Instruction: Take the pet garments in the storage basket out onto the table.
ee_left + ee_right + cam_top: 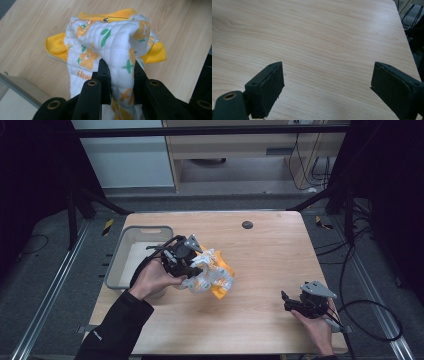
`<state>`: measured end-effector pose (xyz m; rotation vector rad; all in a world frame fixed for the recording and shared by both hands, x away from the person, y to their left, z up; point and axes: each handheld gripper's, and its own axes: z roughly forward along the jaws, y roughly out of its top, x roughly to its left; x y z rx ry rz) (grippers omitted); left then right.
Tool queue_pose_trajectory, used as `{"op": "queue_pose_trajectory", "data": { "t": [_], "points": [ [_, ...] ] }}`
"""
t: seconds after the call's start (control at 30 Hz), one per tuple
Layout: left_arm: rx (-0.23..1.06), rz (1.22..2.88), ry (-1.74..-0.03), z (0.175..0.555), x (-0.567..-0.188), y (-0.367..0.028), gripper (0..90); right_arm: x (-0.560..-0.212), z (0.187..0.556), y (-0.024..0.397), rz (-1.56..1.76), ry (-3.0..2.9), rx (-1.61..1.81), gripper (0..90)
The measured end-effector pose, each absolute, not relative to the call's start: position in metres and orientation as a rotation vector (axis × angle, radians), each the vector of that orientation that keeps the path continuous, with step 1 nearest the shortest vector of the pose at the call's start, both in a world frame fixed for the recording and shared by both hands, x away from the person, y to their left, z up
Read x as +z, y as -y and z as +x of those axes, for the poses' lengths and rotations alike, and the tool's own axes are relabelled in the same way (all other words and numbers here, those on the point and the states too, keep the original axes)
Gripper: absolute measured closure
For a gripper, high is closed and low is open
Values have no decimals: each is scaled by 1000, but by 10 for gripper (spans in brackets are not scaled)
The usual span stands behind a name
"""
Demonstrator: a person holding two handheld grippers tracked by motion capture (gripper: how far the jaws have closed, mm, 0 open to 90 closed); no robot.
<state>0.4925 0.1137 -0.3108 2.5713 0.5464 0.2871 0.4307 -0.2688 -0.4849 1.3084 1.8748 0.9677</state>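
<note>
A small quilted white garment [212,275] with orange and green flower print and yellow trim lies bunched at the table's centre-left. My left gripper [186,269] is shut on a fold of this garment [110,47]; the cloth is pinched between the two black jaws and drapes forward onto the wood. A metal snap shows near the yellow collar. My right gripper [286,300] rests low at the table's front right, open, its jaws wide apart over bare wood [327,85] with nothing between them.
A grey plastic bin [116,265] stands at the table's left edge, just behind my left hand. A dark round grommet [247,224] sits near the far edge. Cables trail off the right side of the table [270,255].
</note>
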Motion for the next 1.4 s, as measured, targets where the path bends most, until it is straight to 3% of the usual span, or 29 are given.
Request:
{"op": "queue_pose_trajectory", "data": {
  "t": [1.4],
  "points": [
    [121, 2716, -439, 497, -386, -64, 738, -484, 431, 267, 1287, -1883, 1001, 114]
  ]
}}
